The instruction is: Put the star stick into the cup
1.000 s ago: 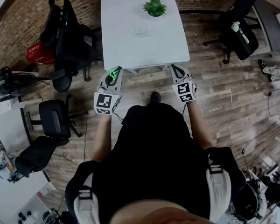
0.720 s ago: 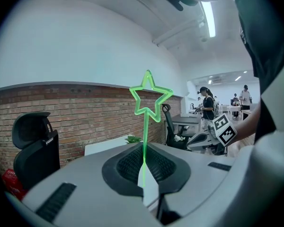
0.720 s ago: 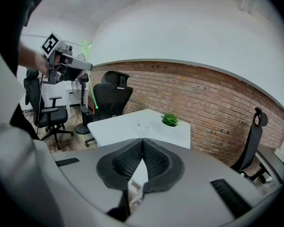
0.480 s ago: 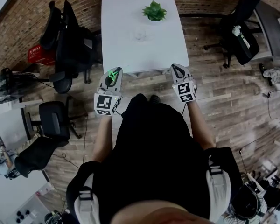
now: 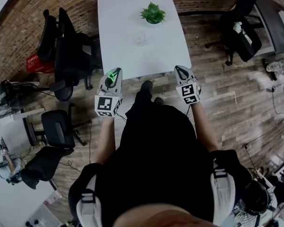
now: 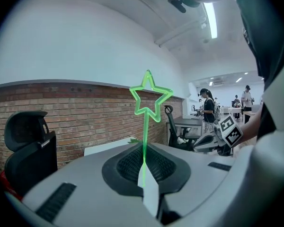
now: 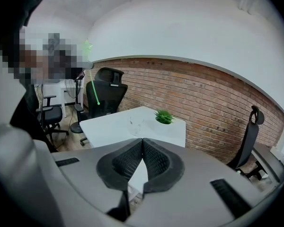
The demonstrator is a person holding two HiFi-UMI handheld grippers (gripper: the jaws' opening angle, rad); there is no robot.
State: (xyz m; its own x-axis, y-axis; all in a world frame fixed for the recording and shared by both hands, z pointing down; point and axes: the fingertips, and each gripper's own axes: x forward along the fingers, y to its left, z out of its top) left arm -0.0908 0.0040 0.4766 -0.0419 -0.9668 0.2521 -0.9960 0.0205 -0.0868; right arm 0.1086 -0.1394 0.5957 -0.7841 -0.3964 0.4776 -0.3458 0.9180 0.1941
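Note:
A green star stick [image 6: 150,100] rises upright from between the jaws of my left gripper [image 6: 143,167], which is shut on its stem; its green glow [image 5: 112,75] shows at my left gripper [image 5: 115,73] in the head view. A clear glass cup [image 5: 140,39] stands on the white table [image 5: 118,46], also visible as a faint cup [image 7: 135,123] in the right gripper view. My right gripper [image 5: 181,71] is shut with nothing in it, its jaws [image 7: 142,148] meeting. Both grippers hover at the table's near edge, well short of the cup.
A small green potted plant [image 5: 153,13] sits on the table beyond the cup. Black office chairs [image 5: 61,46] crowd the table's left side, another chair [image 5: 244,32] stands at the right. A brick wall [image 7: 203,98] runs behind the table. People stand far off [image 6: 208,109].
The table has slid slightly farther up and left in the head view as the person steps; both grippers keep their pose, the star stick still held.

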